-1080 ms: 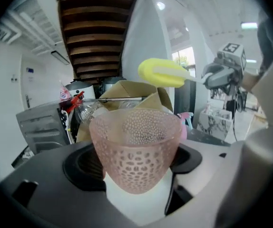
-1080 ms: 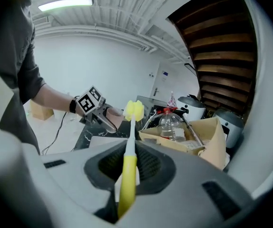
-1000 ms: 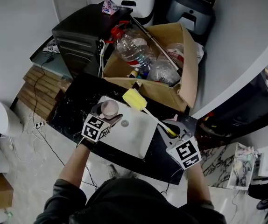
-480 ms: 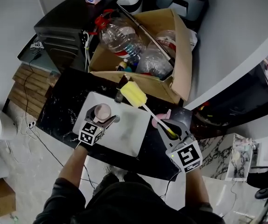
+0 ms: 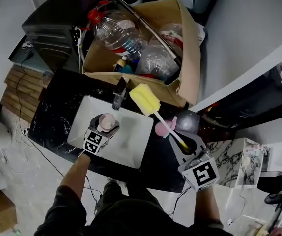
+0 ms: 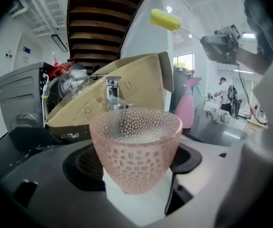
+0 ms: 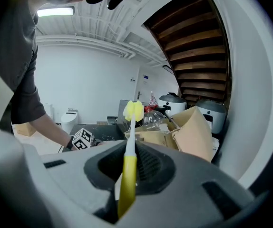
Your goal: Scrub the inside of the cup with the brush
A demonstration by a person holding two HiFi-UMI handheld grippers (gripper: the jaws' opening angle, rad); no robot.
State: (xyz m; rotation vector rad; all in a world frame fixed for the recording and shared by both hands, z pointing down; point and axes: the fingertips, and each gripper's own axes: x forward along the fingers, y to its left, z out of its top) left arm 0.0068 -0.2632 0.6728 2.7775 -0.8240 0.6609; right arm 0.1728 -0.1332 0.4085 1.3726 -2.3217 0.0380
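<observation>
Left tongs [image 5: 102, 131], pinching the cup [image 5: 106, 121], have sunk into the sink [image 5: 131, 149]; right tongs [image 5: 185, 149] clamp the brush [image 5: 145, 100]. Scrubbing looks next.

Dark, perhaps grey, sleeves [image 5: 57, 213]

The left tool [image 5: 106, 128] is held out on an extended forearm [image 5: 75, 172], tilted slightly downward, jaws closed on the cup [image 5: 106, 120]. The right tool [image 5: 183, 145] is clamped on the brush [image 7: 128, 170].
</observation>
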